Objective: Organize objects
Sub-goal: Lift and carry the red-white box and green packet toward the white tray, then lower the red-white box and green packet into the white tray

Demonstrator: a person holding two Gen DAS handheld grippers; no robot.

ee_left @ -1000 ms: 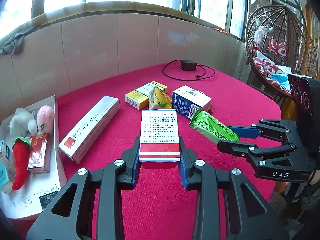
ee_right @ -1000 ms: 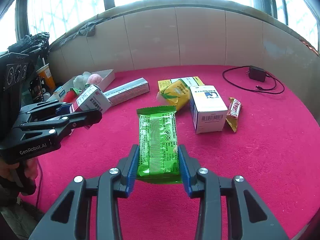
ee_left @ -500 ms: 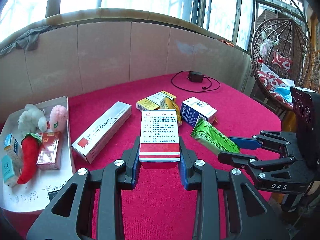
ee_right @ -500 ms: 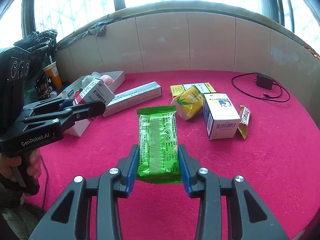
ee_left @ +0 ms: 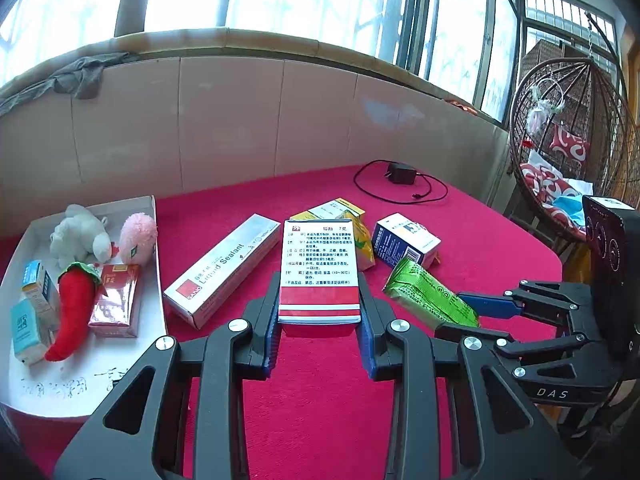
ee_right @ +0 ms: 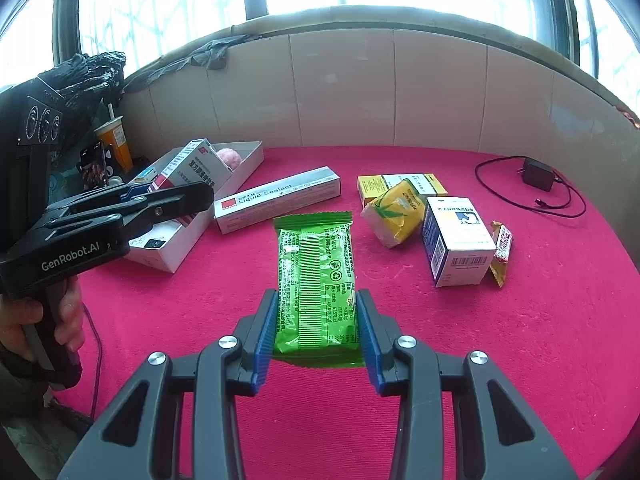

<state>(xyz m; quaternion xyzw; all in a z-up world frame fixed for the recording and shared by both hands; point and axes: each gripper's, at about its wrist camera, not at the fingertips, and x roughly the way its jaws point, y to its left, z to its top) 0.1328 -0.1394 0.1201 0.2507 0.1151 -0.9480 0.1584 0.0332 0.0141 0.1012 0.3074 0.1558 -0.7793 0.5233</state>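
Glossy green plastic wrapper [ee_right: 316, 280], matt cardboard box [ee_left: 318, 270], fuzzy red tablecloth [ee_right: 520, 340]

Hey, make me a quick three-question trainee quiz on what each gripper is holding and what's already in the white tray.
1. True or false: the left gripper is shut on the red-and-white printed carton.
2. What does the right gripper hold?
3. Which lies in the white cardboard tray: A) red plush chili B) long grey sealant box C) black power adapter?

Key: 1 true. 2 the green foil snack packet. 3 A.
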